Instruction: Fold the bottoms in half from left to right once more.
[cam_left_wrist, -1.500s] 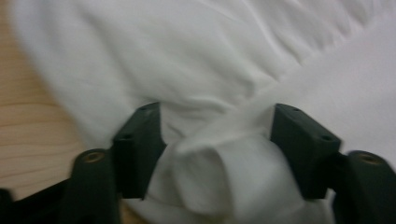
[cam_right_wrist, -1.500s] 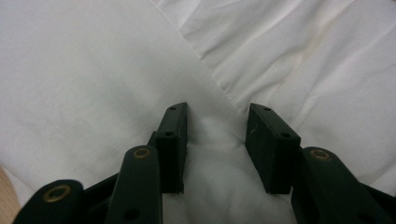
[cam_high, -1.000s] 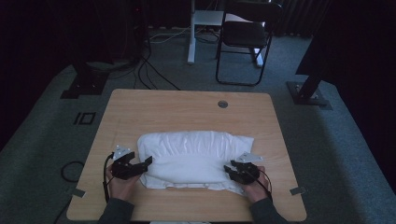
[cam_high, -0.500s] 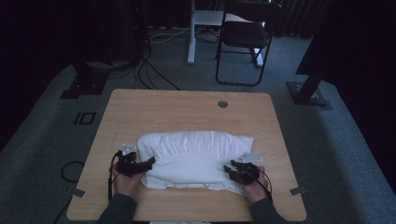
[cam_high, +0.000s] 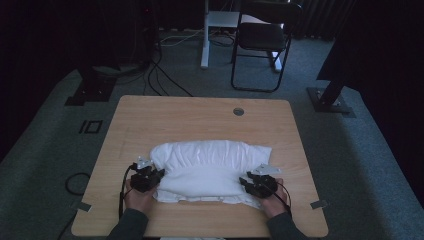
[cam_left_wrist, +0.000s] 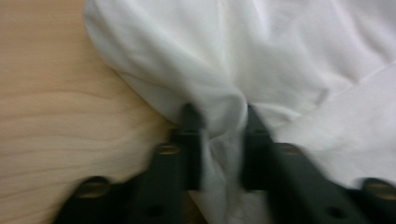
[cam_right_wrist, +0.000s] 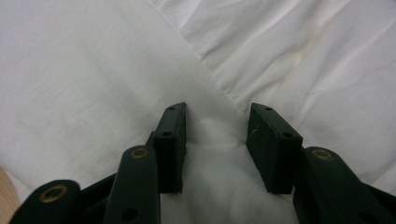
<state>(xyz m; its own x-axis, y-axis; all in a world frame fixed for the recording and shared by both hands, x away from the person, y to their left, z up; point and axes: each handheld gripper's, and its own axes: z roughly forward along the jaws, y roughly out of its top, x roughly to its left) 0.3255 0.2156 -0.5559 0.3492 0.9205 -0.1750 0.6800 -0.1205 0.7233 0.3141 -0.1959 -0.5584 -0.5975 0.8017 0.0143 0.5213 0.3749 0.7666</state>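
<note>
Your left claw (cam_left_wrist: 218, 122) has just squeezed shut on the white cloth (cam_high: 210, 167) near the counter's (cam_high: 150, 120) front edge, and your right claw (cam_right_wrist: 215, 140) pinches it too, so you can lift both ends.

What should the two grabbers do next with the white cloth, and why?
Probably lift both ends a little together. The left tool has just been closing and now pinches a bunch of the white cloth at its left edge, by the bare table. The right tool has cloth bulging between its jaws at the other end. With both ends gripped, a small even lift would likely start a fold.
</note>
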